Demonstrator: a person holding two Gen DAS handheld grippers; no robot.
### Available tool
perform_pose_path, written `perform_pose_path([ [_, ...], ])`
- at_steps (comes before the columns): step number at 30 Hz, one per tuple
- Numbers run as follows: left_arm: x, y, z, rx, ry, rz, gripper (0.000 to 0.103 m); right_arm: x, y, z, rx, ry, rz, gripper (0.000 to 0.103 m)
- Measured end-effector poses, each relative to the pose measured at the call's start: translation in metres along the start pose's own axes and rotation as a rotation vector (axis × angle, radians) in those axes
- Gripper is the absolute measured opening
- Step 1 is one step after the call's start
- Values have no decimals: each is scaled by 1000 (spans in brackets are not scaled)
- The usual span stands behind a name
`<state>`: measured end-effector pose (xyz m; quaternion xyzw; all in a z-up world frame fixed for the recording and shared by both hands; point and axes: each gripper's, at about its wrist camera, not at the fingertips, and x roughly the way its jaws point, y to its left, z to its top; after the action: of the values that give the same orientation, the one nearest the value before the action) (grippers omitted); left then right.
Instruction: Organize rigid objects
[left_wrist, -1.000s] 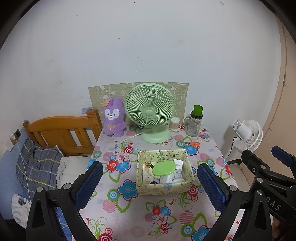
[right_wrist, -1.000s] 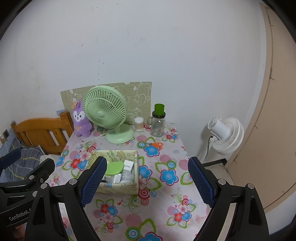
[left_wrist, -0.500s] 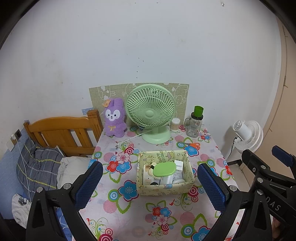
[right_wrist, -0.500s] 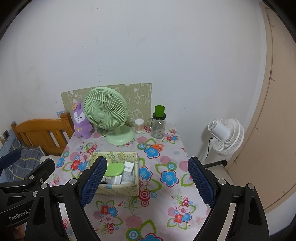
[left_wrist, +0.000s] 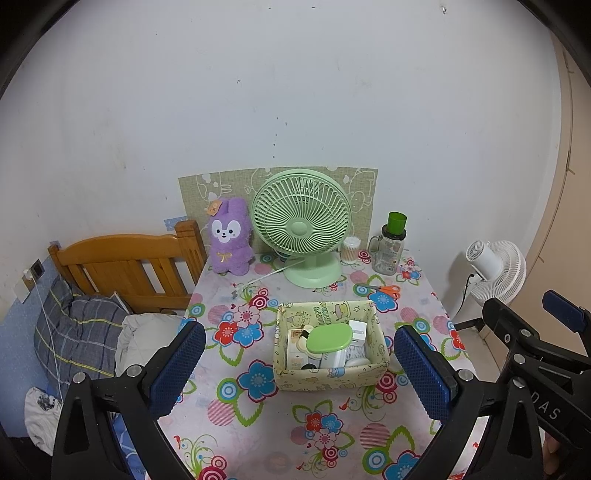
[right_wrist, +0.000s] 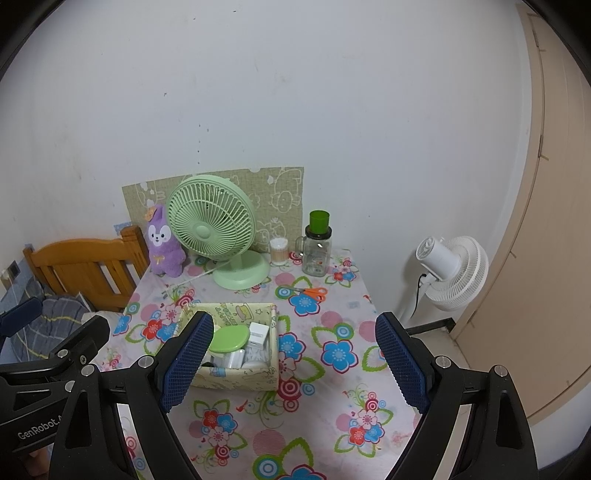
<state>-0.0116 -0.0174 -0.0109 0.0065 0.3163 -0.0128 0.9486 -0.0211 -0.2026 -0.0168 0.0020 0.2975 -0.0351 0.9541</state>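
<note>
1. The left gripper (left_wrist: 299, 365) is held above the near part of the table (left_wrist: 258, 413), with its jaws standing wide apart and nothing between the blue pads.
2. The right gripper (right_wrist: 293, 360) is beside it, also wide open and holding nothing; part of its black frame shows at the right edge of the left wrist view.
3. The table has a floral cloth with red, blue and pink flowers.
4. A yellow-green storage box (left_wrist: 330, 376) stands near the middle of the table. Inside it lie a green oval lid (left_wrist: 328, 339), a white adapter (left_wrist: 357, 330) and several small white packages; the exact contents under them I cannot tell.
5. Orange-handled scissors (left_wrist: 382, 290) lie flat on the cloth behind the box, apart from it.
6. At the back of the table stands a green desk fan (left_wrist: 301, 225). To its left sits a purple plush rabbit (left_wrist: 229, 236).
7. To the right of the fan is a small jar of cotton swabs (left_wrist: 350, 250), and beside that a glass mug jar with a green cap (left_wrist: 391, 245).
8. A white floor fan (left_wrist: 496, 269) stands on the floor right of the table, and a wooden bed headboard (left_wrist: 129, 264) is on the left.
</note>
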Motion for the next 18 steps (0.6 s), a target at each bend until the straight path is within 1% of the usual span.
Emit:
perform_pose_path([
  [7,-1,0,2,7,-9,13,103,1,0,1,5,-7,-9,91],
  [18,6,-1,4,2,3,4,103,4,2,2,2,-3,-19,91],
])
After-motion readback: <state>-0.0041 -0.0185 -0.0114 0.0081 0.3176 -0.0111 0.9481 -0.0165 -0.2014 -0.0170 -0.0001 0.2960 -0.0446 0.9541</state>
